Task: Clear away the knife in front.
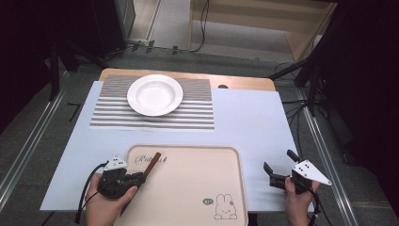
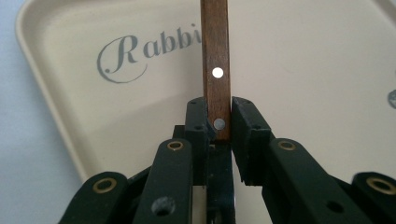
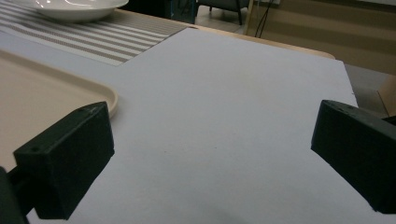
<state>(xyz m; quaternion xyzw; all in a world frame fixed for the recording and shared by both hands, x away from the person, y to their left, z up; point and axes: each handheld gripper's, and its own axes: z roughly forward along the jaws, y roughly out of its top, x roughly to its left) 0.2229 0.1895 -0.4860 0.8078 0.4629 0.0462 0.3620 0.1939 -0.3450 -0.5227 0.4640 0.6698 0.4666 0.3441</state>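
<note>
Clamping a wooden knife handle [image 2: 215, 70] low over the rabbit tray [image 1: 188, 188], left gripper [image 1: 134, 179] is mid-placement, next easing down and releasing; right gripper [image 1: 280, 167] idles spread beside the tray.

Bright, even overhead light on the table [image 1: 249, 122] — dark surroundings, soft blur on near claws

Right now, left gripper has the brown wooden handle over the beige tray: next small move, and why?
Probably lift it a little. The left gripper is shut on the brown wooden handle with metal rivets, which points out over the beige rabbit-print tray; the white bowl sits on the striped mat beyond, and the right gripper stands open, apart.
</note>
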